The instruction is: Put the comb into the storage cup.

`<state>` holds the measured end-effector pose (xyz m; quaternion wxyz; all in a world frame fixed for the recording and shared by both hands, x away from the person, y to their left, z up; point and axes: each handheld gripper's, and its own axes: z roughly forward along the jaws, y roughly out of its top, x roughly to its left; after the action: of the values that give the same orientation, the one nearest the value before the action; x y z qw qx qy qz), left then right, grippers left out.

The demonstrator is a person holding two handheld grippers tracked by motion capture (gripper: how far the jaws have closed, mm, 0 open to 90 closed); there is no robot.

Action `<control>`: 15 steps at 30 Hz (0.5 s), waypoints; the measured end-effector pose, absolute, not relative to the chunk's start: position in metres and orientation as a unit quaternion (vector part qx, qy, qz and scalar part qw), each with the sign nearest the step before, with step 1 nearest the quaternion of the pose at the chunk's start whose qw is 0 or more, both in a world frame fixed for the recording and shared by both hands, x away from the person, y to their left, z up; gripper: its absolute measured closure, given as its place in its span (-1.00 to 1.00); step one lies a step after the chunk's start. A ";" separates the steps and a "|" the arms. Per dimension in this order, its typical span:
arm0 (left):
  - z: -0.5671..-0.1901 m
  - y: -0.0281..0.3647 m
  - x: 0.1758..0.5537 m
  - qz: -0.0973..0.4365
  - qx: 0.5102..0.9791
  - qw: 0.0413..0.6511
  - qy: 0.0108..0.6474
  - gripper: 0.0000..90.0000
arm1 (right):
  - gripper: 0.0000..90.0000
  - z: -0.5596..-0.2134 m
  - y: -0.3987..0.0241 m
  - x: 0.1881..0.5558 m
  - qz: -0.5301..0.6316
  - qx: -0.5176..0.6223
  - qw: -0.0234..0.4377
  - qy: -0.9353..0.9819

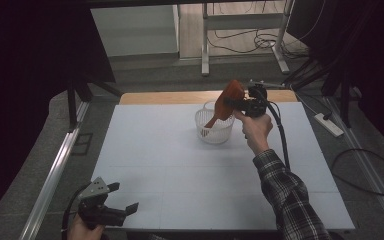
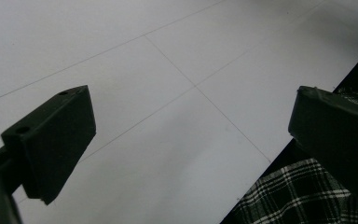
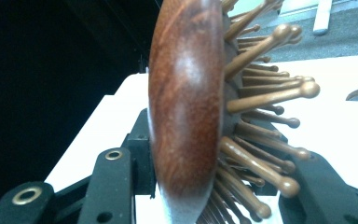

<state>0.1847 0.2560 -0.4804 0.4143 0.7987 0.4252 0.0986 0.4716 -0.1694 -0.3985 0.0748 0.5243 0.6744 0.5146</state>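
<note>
A reddish-brown wooden hairbrush [image 1: 226, 101] is held at its head by my right gripper [image 1: 240, 103], which is shut on it. The brush's handle slants down into a white plastic basket [image 1: 214, 128] near the table's far middle. Up close in the right gripper view, the brush's wooden back [image 3: 186, 102] and its wooden pins [image 3: 261, 100] sit between the black jaws. My left gripper [image 1: 121, 197] rests at the near left corner of the table, open. In the left gripper view its two fingers [image 2: 51, 140] stand wide apart over bare white tabletop.
The white table [image 1: 180, 165] has a wooden strip [image 1: 170, 97] along its far edge. A clear container [image 1: 209, 105] stands just behind the basket. A metal rail [image 1: 55, 170] runs along the left side. A power strip [image 1: 330, 125] and cables lie on the floor at right.
</note>
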 end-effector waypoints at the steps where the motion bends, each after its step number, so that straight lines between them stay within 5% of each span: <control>1: -0.480 0.256 0.185 0.099 0.799 0.414 0.425 -0.97 | 0.19 -0.400 -0.169 0.471 0.513 0.524 0.076 0.675; 15: -0.481 0.257 0.185 0.096 0.797 0.415 0.428 -0.96 | 0.18 -0.413 -0.167 0.470 0.503 0.528 0.083 0.679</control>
<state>0.1854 0.2570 -0.4807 0.4154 0.7969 0.4279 0.0961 0.4702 -0.1666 -0.4126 0.0825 0.5278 0.6793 0.5033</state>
